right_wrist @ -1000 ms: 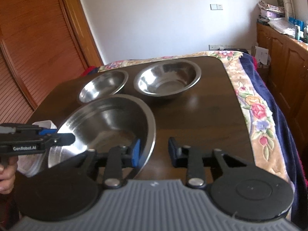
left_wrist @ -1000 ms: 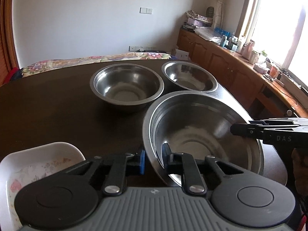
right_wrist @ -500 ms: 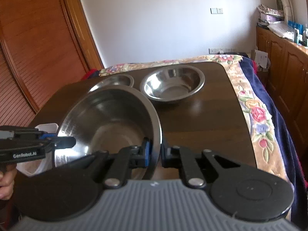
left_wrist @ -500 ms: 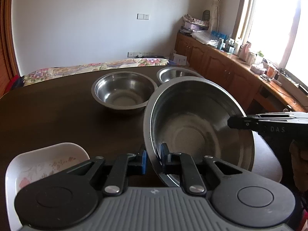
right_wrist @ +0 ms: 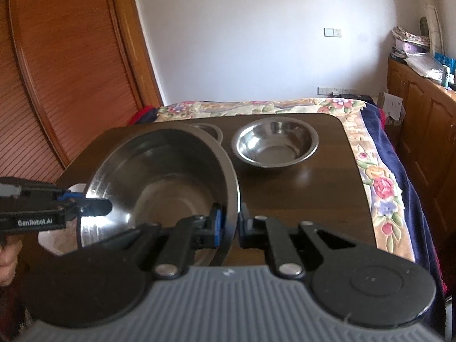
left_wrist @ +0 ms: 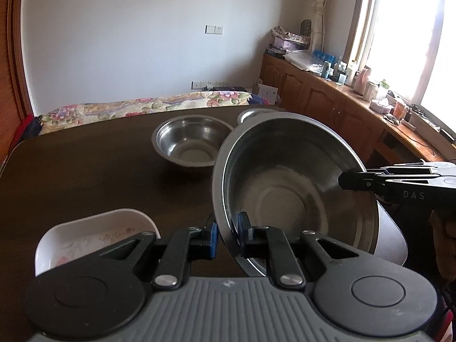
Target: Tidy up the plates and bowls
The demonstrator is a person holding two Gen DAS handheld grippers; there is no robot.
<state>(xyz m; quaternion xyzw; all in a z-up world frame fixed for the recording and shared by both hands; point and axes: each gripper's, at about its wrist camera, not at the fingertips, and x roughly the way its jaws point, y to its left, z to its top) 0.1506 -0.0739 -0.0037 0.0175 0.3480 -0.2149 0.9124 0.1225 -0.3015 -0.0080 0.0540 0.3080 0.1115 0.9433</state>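
Note:
A large steel bowl (left_wrist: pixel 285 188) is held above the dark table, tilted toward me. My left gripper (left_wrist: pixel 227 235) is shut on its near left rim. My right gripper (right_wrist: pixel 229 226) is shut on the opposite rim of the same bowl (right_wrist: pixel 165 182). A medium steel bowl (left_wrist: pixel 192 142) stands on the table behind; it also shows in the right wrist view (right_wrist: pixel 275 142). A smaller steel bowl (left_wrist: pixel 250 113) is mostly hidden behind the large one and also shows in the right wrist view (right_wrist: pixel 209 130).
A white dish (left_wrist: pixel 88 236) with a floral print lies on the dark table (left_wrist: pixel 85 171) at the near left. A floral cloth (right_wrist: pixel 376 188) hangs off the table's side. Wooden cabinets (left_wrist: pixel 327 99) with clutter line the window wall.
Both grippers have lifted the large bowl off the table and tilted it up. It now hides most of the smallest bowl. The right gripper closed on the rim during this time.

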